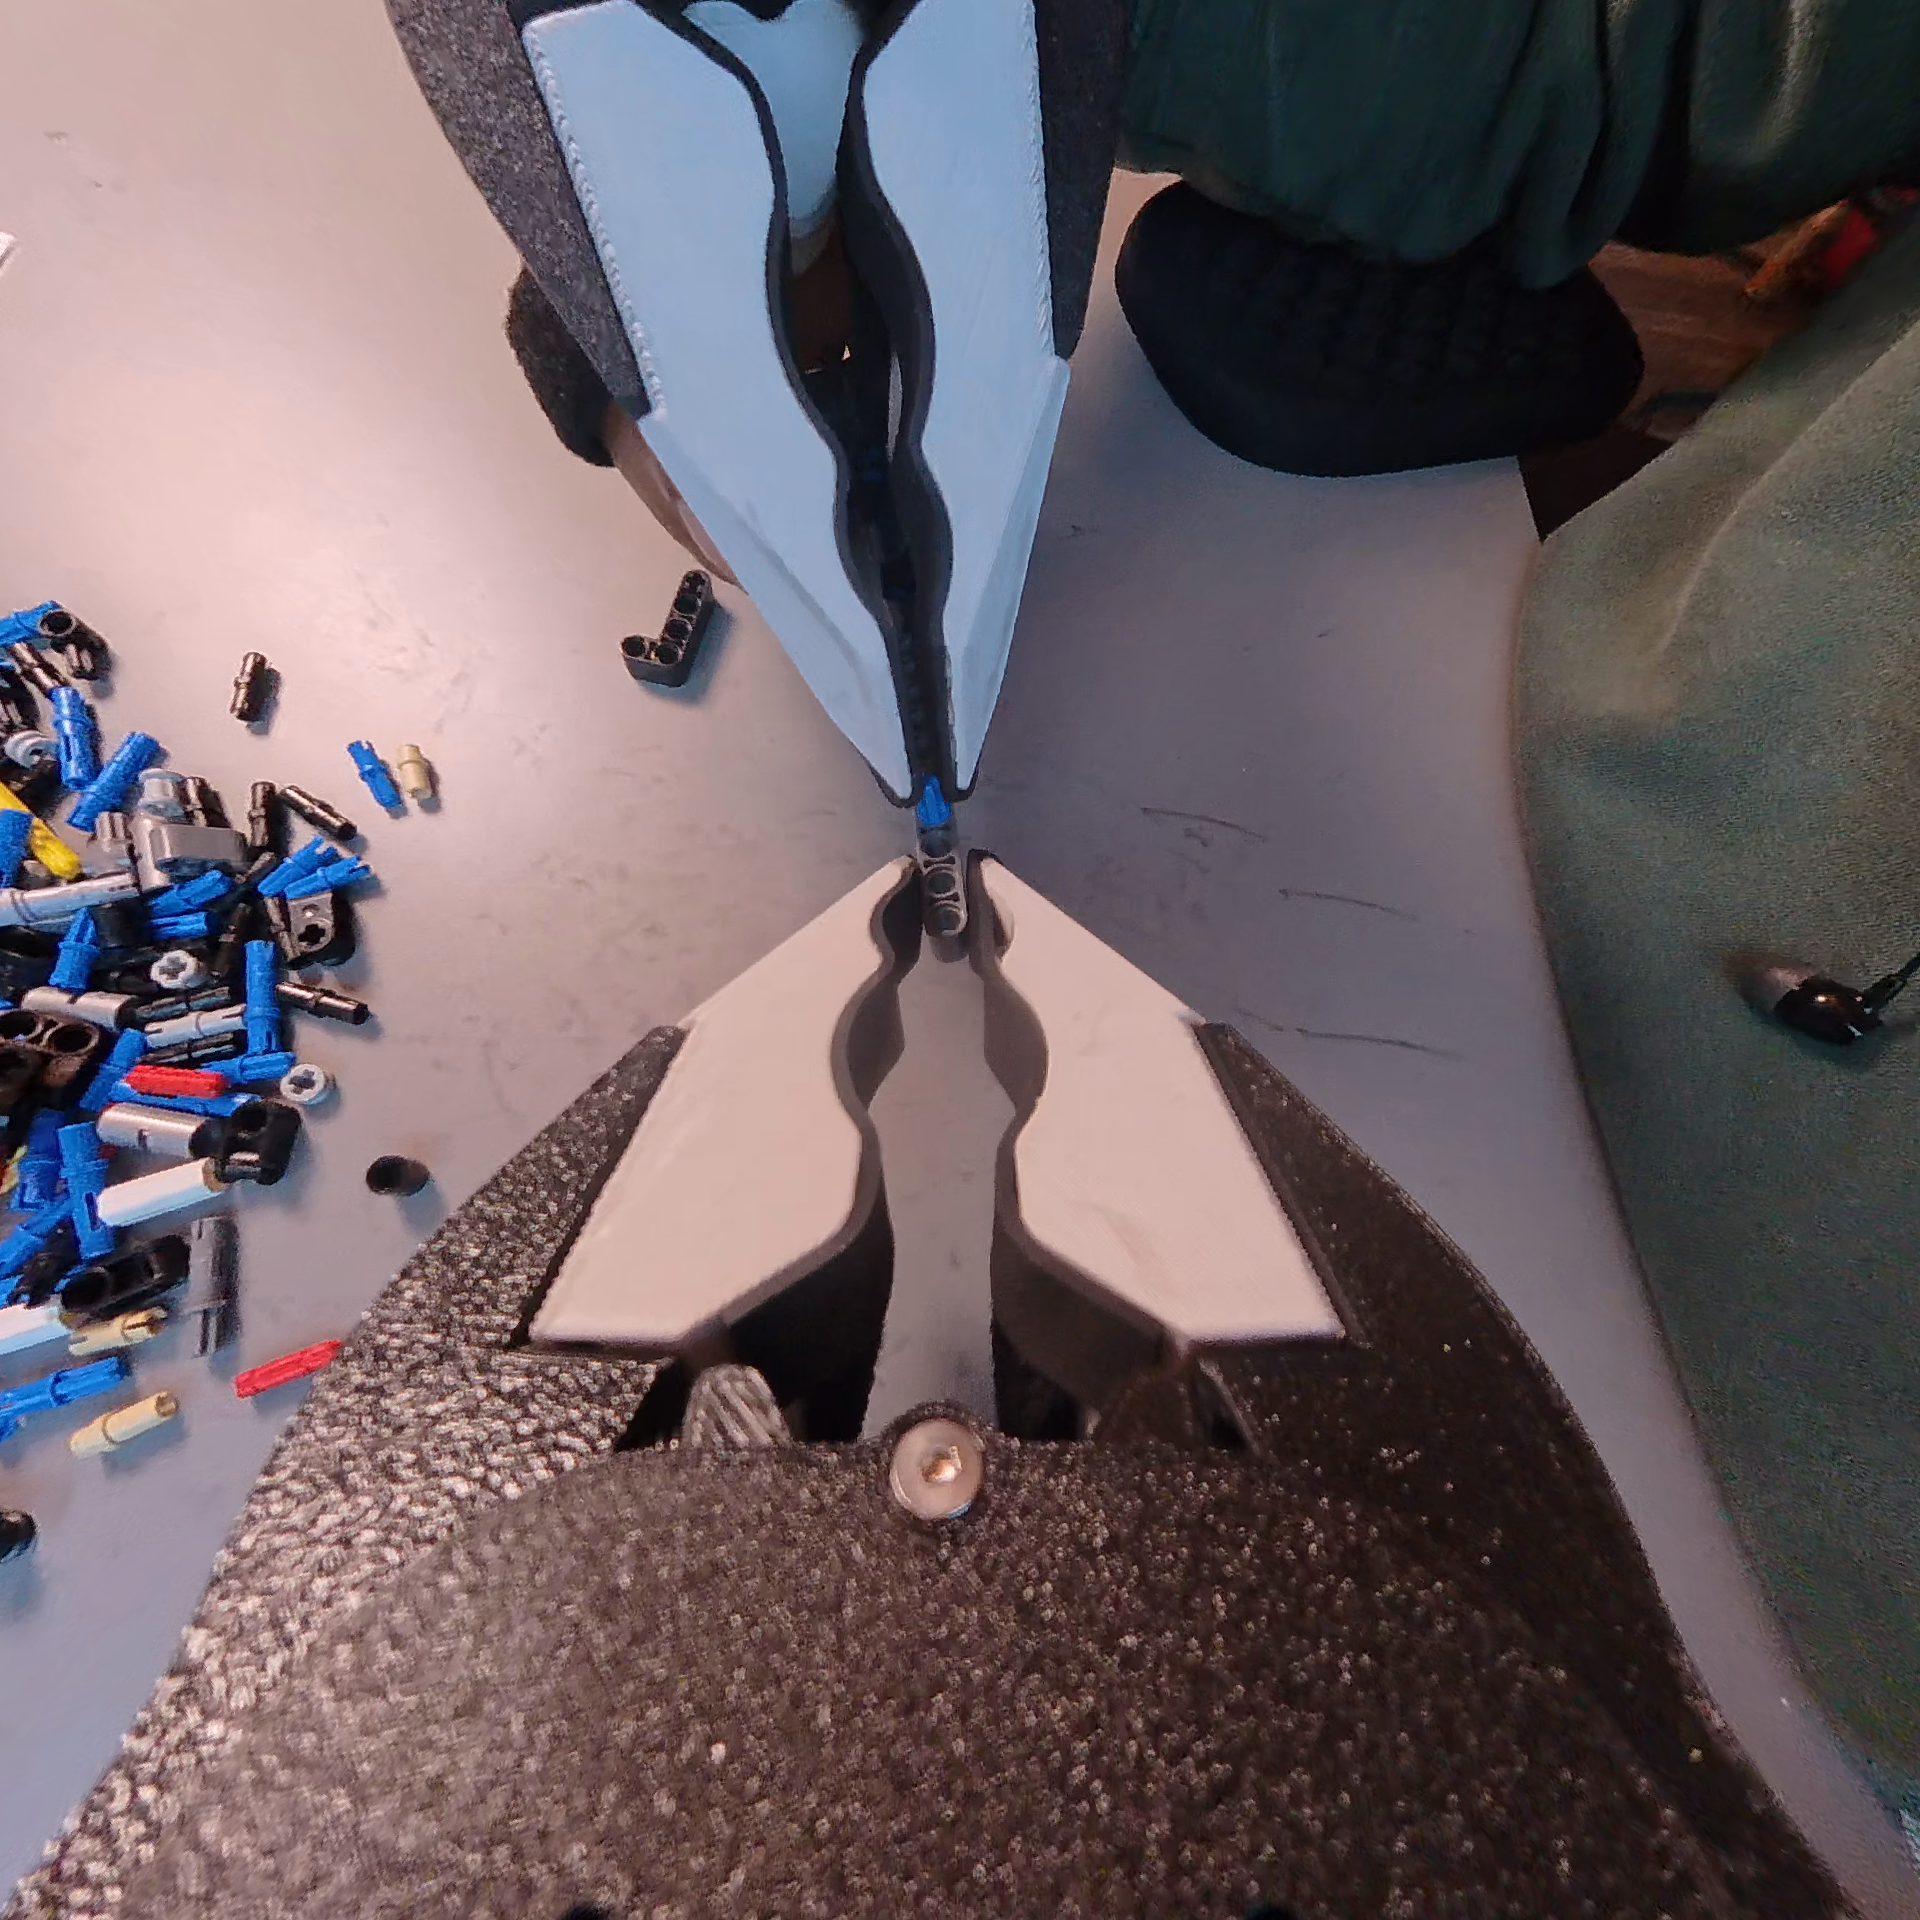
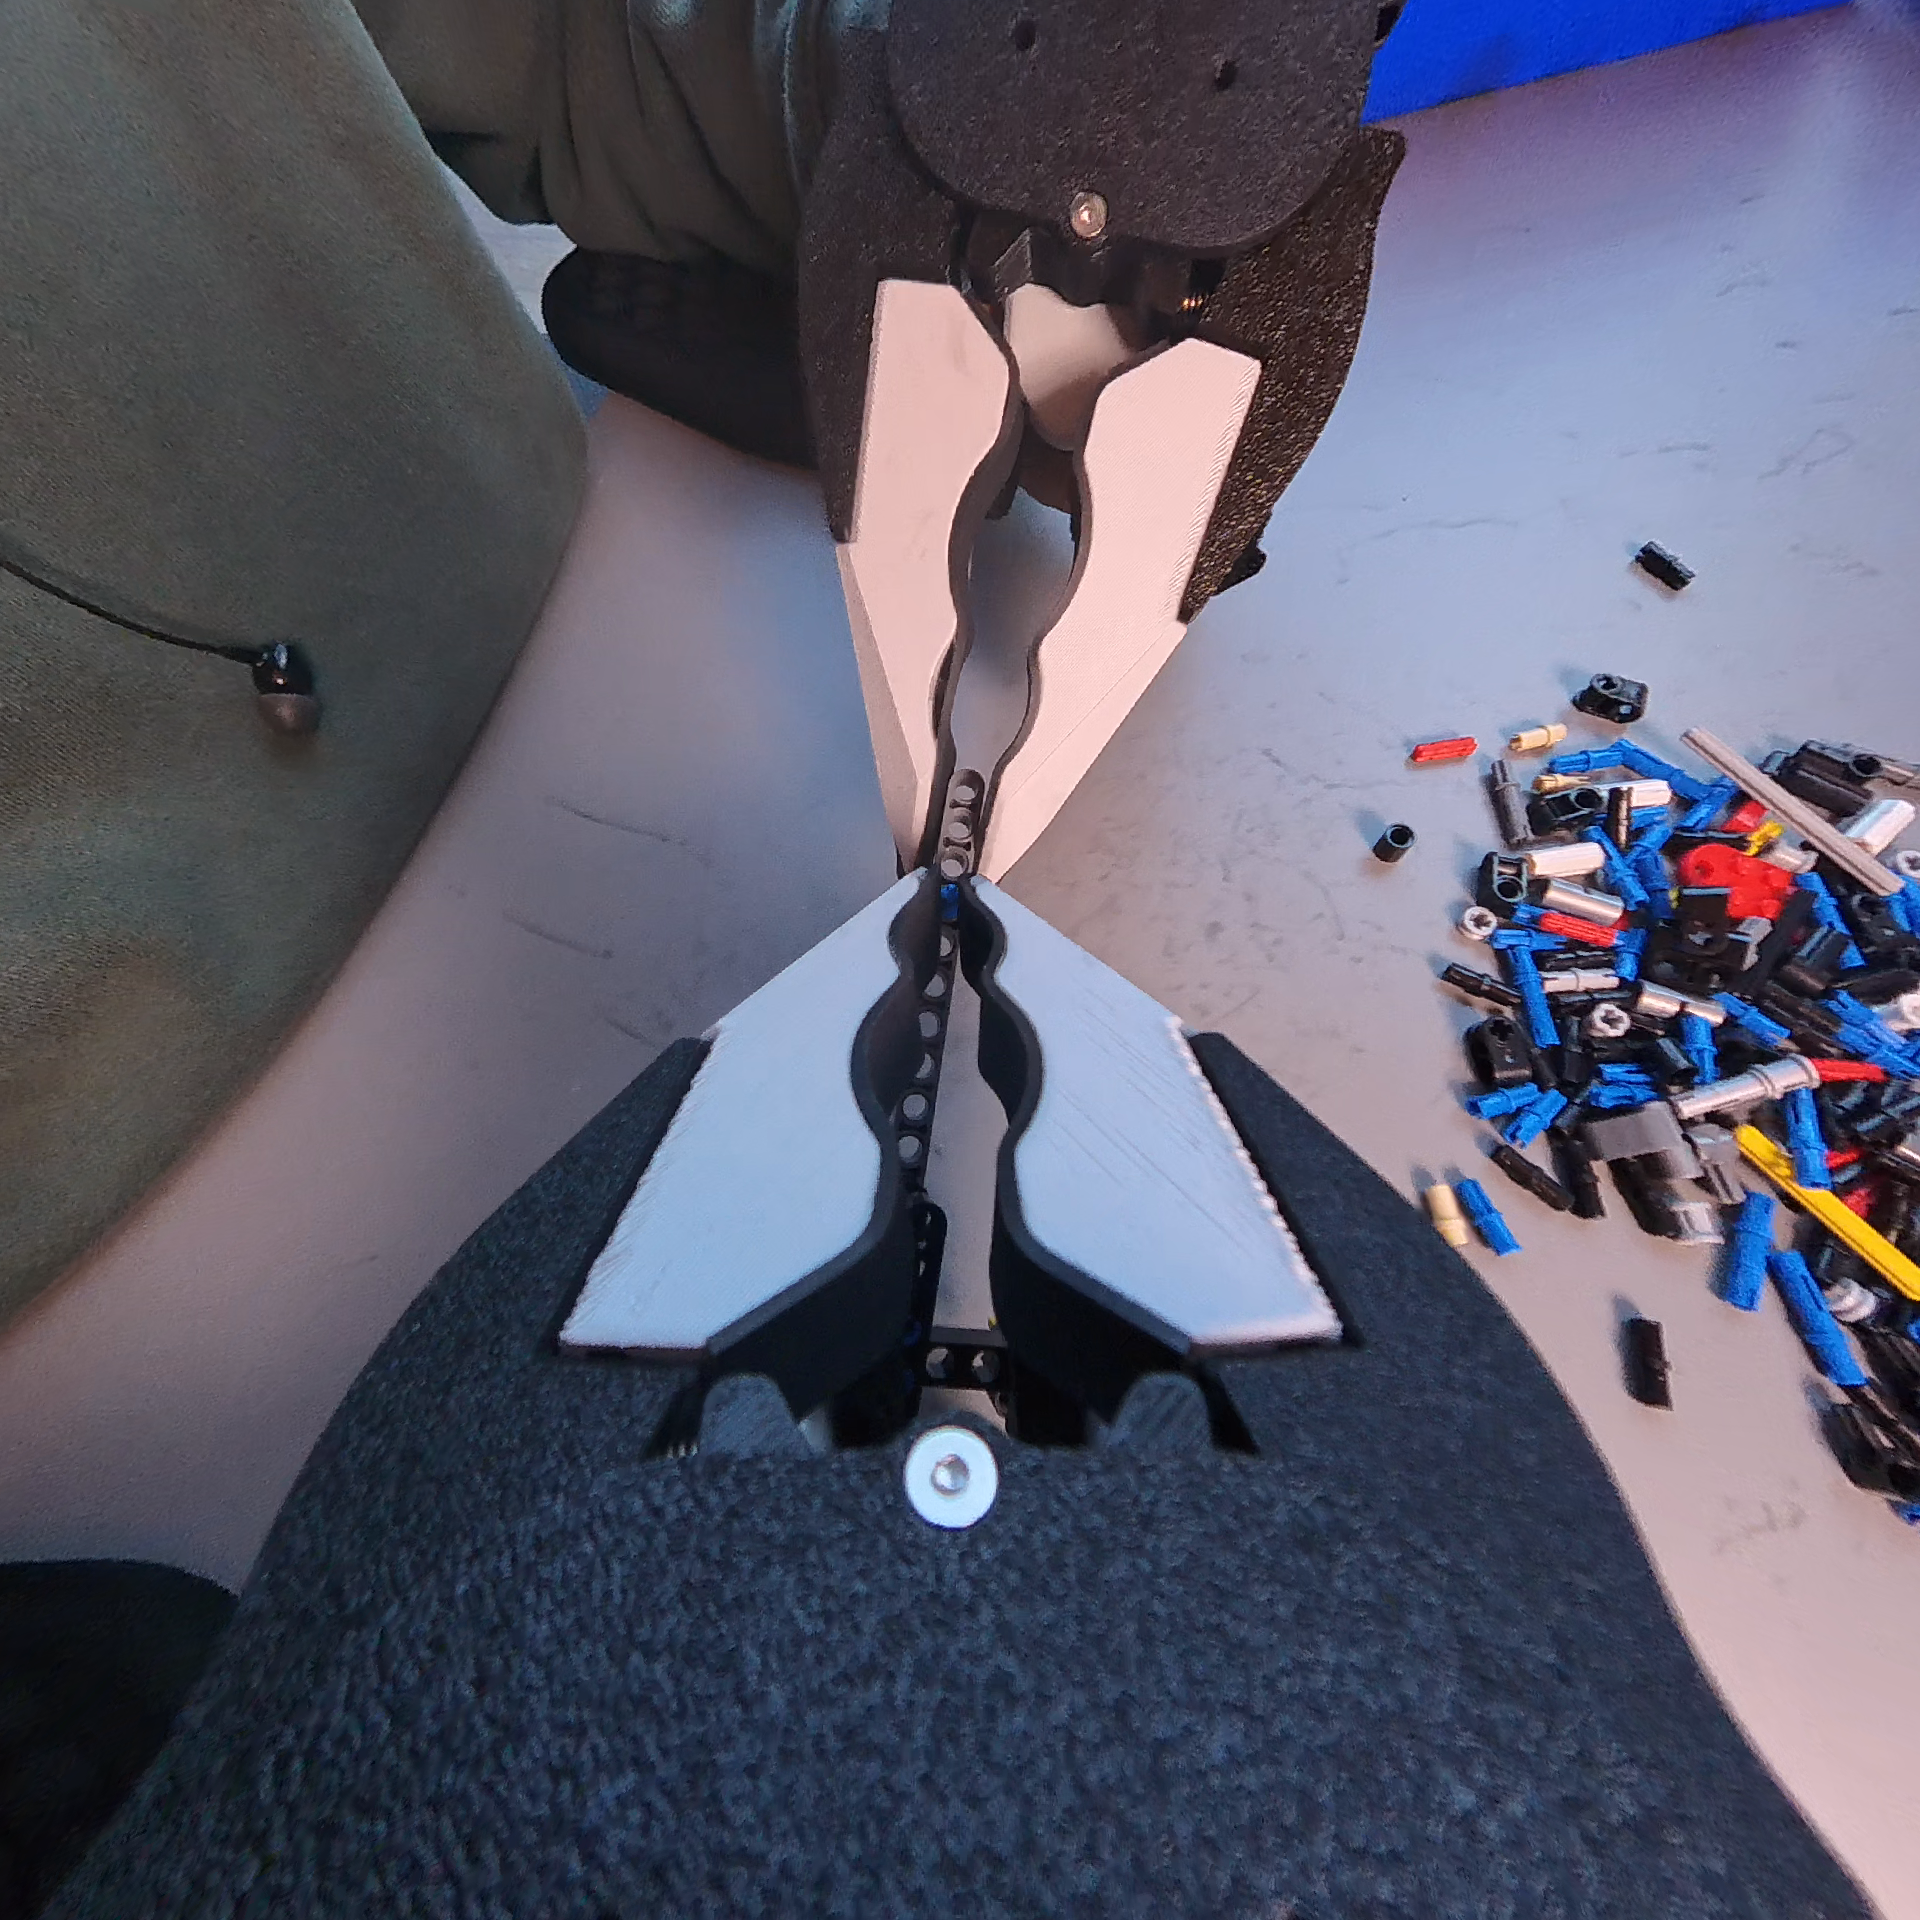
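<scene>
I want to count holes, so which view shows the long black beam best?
The right wrist view: the long black beam runs lengthwise between the right gripper fingers, holes visible. The left wrist view shows only its short end, mostly hidden.

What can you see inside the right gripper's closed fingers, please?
A long black holed beam runs between the right gripper fingers, with a blue pin at the tips; its rear end is hidden.

Parts pile (image 1: 135, 1029) lies left of the tip-to-tip grippers, apparently on the table (image 1: 1195, 727).
</scene>
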{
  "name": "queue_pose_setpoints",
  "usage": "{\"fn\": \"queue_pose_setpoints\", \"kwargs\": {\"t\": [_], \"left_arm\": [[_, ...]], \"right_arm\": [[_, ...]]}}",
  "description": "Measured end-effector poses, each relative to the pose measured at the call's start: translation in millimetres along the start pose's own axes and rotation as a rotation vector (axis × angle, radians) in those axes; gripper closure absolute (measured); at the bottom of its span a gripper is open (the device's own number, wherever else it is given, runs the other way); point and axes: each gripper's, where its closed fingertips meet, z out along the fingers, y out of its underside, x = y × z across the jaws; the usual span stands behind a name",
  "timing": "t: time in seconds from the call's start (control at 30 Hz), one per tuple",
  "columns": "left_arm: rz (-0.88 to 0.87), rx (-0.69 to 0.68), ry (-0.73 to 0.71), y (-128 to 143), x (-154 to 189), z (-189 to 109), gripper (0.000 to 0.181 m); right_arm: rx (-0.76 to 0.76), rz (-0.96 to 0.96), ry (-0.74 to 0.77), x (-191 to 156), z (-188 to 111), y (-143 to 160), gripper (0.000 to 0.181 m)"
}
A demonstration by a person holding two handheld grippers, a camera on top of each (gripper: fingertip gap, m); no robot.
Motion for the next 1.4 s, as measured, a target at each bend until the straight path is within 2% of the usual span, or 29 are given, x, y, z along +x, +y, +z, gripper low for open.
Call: {"fn": "queue_pose_setpoints", "kwargs": {"t": [0.13,0.17,0.2,0.23,0.3,0.37,0.5,0.57,0.63,0.73,1.03,1.23,1.27,1.3,1.33,1.37,1.4], "left_arm": [[-0.022,-0.033,0.006,6.1,-3.0,-0.4,0.174],[0.006,-0.159,-0.027,30.8,-8.6,3.4,0.175],[0.015,-0.15,-0.009,38.8,-6.0,6.1,0.178],[-0.023,-0.144,0.003,40.6,-3.6,3.9,0.175],[0.019,-0.104,-0.041,27.1,-6.6,-0.8,0.175],[0.006,-0.103,-0.042,22.3,-9.4,-1.1,0.174],[-0.016,-0.094,-0.045,25.1,-8.9,1.5,0.175],[-0.01,-0.082,-0.053,22.6,-8.9,0.3,0.175],[-0.005,-0.071,-0.062,19.0,-9.2,-0.5,0.175],[0.001,-0.063,-0.059,17.1,-7.5,-0.8,0.175],[0.001,-0.063,-0.067,16.7,-7.1,-0.5,0.175],[-0.086,-0.001,-0.009,6.4,-1.8,-5.1,0.174],[-0.083,-0.048,-0.007,14.0,-1.7,-2.9,0.175],[-0.049,-0.15,-0.031,34.9,-4.4,4.4,0.175],[-0.066,-0.137,-0.017,38.0,-0.3,10.2,0.176],[-0.054,-0.104,-0.012,28.8,2.8,6.9,0.175],[-0.011,-0.08,-0.035,17.9,1.3,2.1,0.175]], "right_arm": [[0.012,0.003,0.001,2.6,-1.5,-2.7,0.181],[0.139,0.013,-0.02,0.9,-15.3,-24.1,0.181],[0.204,0.012,0.017,6.9,-36.8,-38.6,0.181],[0.182,-0.018,0.093,15.4,-53.7,-40.1,0.181],[0.192,-0.026,0.153,18.9,-66.7,-44.2,0.181],[0.162,-0.016,0.146,16.4,-55.3,-33.2,0.181],[-0.005,-0.015,0.109,12.1,-16.4,-7.7,0.18],[-0.071,-0.028,0.077,7.1,-0.3,-0.9,0.168],[-0.13,-0.04,0.062,5.3,11.1,4.9,0.167],[-0.165,-0.044,0.073,7.2,17.3,7.0,0.177],[-0.187,-0.025,0.07,6.8,15.7,8.6,0.178],[-0.067,-0.041,0.052,3.9,7.1,-3.5,0.181],[-0.003,-0.031,0.033,1.9,3.9,-12.0,0.18],[0.202,0.002,-0.036,-7.0,-14.3,-46.9,0.181],[0.257,-0.018,-0.009,-4.6,-34.1,-63.5,0.181],[0.215,-0.068,0.074,3.5,-45.9,-65.0,0.18],[0.246,-0.068,0.103,6.1,-55.7,-72.3,0.18]]}}
